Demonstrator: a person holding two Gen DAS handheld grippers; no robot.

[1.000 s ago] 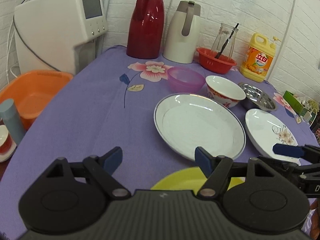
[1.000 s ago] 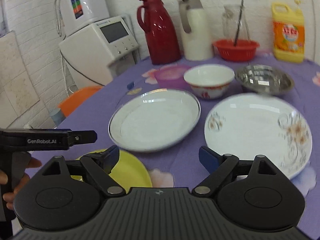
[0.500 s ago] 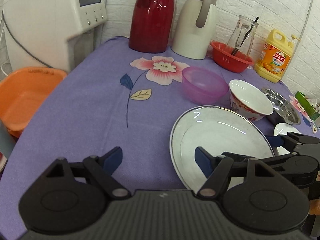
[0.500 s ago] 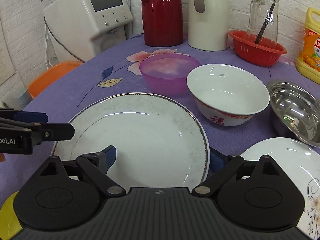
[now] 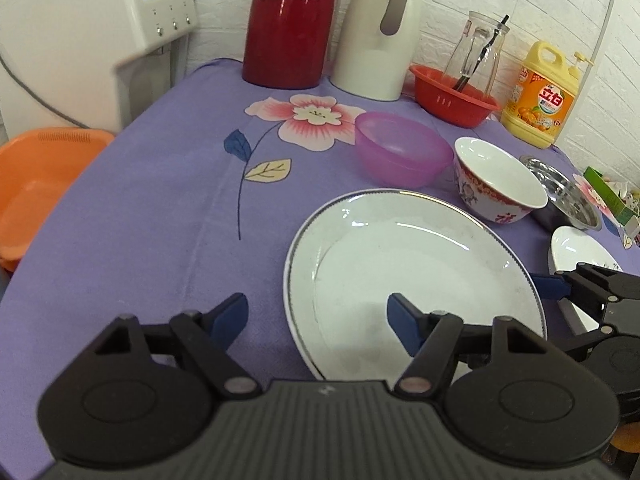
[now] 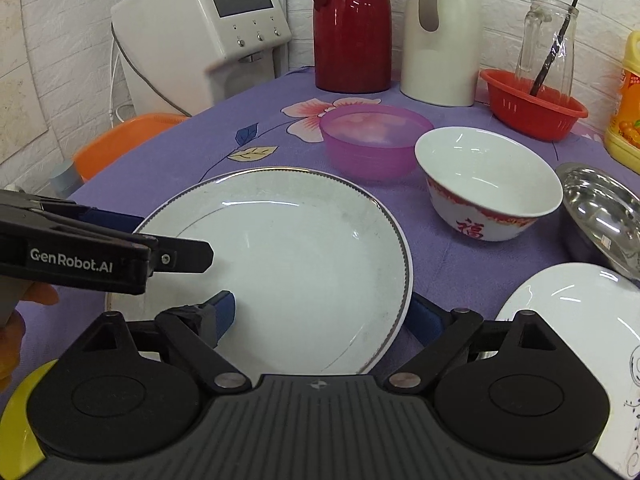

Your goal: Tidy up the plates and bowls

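A large white plate (image 5: 416, 276) with a dark rim lies on the purple cloth, also in the right wrist view (image 6: 288, 264). My left gripper (image 5: 318, 318) is open, its jaws astride the plate's left rim. My right gripper (image 6: 324, 316) is open, astride the plate's near right rim. Behind the plate stand a purple bowl (image 6: 376, 140), a white bowl with red print (image 6: 488, 184) and a steel bowl (image 6: 604, 212). A flowered white plate (image 6: 576, 324) lies at the right. A yellow plate's edge (image 6: 20, 412) shows at lower left.
A red thermos (image 5: 290, 20), a white thermos (image 5: 376, 28), a red basket with a glass jug (image 5: 456, 100) and a yellow detergent bottle (image 5: 540, 96) line the back wall. A white appliance (image 6: 204, 32) and an orange basin (image 5: 36, 184) are left.
Both grippers have moved forward and down to the large white plate. The yellow plate has dropped out of the left wrist view. Both stay open.
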